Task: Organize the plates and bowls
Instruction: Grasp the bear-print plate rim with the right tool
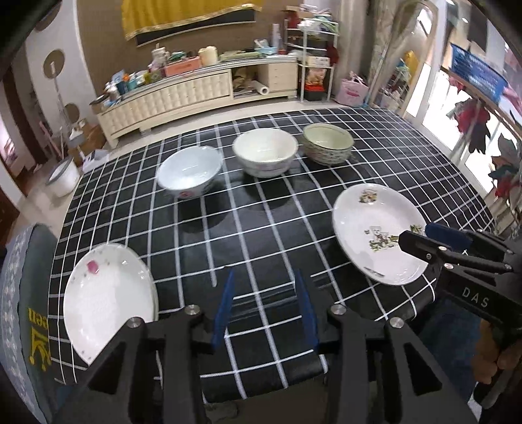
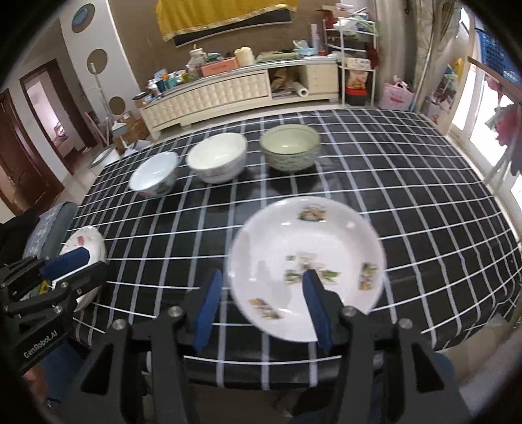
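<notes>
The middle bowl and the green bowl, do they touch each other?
Apart. The right wrist view shows a strip of checked cloth between the middle bowl and the green bowl.

Cluttered room behind a checked table

A black tablecloth with white grid lines covers the table; a long cream cabinet holds clutter beneath a yellow cloth.

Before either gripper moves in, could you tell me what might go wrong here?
The pink-flower plate overhangs the table's near-left edge, so a nudge might tip it off. The right gripper is open with one finger above the picture plate; closing carelessly may skid it. The bowls sit close together.
</notes>
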Available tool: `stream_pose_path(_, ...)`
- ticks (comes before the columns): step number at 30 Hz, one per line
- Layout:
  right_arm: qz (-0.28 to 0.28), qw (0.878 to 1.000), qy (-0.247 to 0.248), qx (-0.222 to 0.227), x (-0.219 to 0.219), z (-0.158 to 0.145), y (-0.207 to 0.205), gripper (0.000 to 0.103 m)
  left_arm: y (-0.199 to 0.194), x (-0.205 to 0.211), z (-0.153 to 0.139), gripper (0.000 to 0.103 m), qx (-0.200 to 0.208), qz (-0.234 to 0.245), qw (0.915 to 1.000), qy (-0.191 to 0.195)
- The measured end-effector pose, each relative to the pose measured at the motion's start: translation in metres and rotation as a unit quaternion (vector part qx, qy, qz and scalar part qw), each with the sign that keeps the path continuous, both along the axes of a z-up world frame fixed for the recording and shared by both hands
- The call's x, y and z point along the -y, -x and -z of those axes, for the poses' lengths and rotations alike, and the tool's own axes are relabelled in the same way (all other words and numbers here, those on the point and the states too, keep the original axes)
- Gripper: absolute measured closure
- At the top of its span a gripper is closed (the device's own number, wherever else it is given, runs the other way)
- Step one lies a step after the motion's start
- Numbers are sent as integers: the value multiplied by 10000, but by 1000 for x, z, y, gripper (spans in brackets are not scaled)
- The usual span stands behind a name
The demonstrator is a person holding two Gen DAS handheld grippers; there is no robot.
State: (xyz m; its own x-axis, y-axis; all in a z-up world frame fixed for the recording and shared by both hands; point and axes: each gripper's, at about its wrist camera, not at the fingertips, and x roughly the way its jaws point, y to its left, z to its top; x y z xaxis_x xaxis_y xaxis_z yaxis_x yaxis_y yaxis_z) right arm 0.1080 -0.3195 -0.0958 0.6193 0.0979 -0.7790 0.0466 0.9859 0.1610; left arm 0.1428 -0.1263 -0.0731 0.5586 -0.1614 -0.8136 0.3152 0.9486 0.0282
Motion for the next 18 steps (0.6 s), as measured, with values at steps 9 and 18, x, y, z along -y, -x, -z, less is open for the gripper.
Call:
stream_pose_path(9, 332, 9989, -61, -320, 53, 26, -6, 47, -22, 62, 26, 67, -304, 450, 9985, -72)
stream_pose_path(18, 597, 9962, -132, -620, 90, 50, -20, 47, -49, 93, 58, 67, -788, 535, 9954, 47)
